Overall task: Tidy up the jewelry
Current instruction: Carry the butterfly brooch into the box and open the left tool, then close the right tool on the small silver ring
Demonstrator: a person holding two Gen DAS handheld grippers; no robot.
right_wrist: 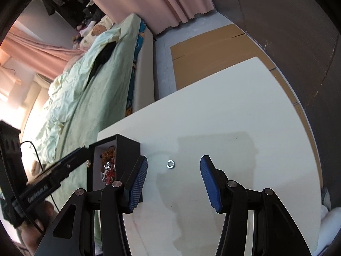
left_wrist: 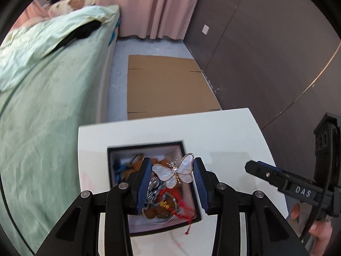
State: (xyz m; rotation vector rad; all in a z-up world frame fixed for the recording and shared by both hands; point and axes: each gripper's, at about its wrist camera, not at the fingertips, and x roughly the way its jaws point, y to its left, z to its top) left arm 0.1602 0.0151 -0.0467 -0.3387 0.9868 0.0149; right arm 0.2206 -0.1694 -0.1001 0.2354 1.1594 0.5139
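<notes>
a white table stands beside a bed with a pale green duvet. beyond the table, flattened cardboard lies on the grey floor, pink curtains behind it, a dark wall alongside.

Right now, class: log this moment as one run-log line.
left gripper: shut on butterfly brooch, above jewelry box | right gripper: open, over small ring

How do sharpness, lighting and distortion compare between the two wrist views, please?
Left wrist view: butterfly brooch in the left gripper is crisp; the bed smears with blur. Right wrist view: blown-out window glare at the left edge; the small ring on the white table stays sharp. Both bend straight edges, fisheye-style.
</notes>
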